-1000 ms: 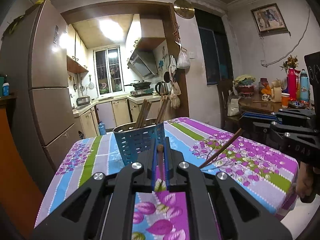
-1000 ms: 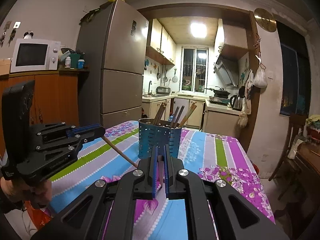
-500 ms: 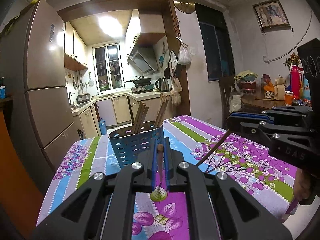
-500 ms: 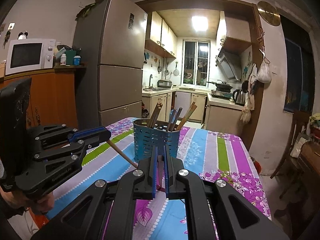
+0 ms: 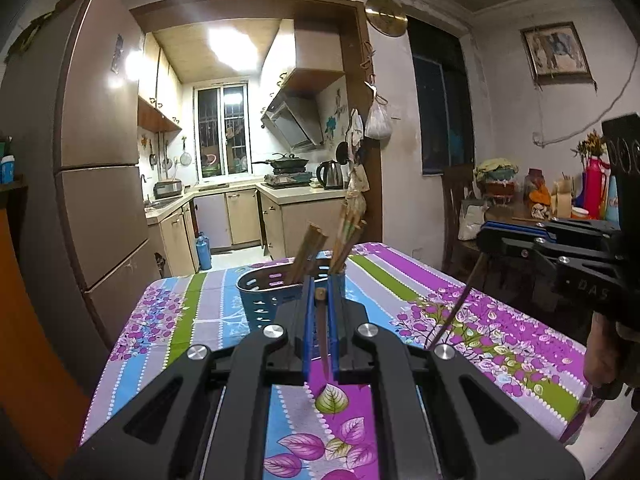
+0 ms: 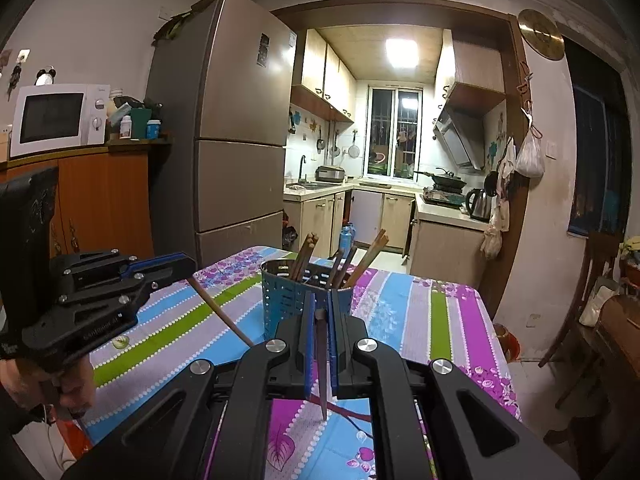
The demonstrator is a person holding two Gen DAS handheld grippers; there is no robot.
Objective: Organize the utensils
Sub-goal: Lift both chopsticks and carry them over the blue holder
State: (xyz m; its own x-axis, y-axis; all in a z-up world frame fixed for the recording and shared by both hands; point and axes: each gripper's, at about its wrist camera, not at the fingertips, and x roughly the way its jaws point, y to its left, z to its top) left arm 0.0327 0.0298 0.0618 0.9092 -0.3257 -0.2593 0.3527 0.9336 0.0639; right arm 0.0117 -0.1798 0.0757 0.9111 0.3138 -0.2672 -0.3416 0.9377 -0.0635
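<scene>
Each hand carries one chopstick towards the holder, which stands mid-frame on the counter with more chopsticks already upright in it. The left tongs are clamped on a chopstick near its thick end, the tip hanging down, so it can drop tip-first into the holder. The right tongs pinch their chopstick the same way. Both sit just this side of the holder, clear of its rim. The holder's perforated wall lets wet sticks drain; standing them keeps the counter tidy
</scene>
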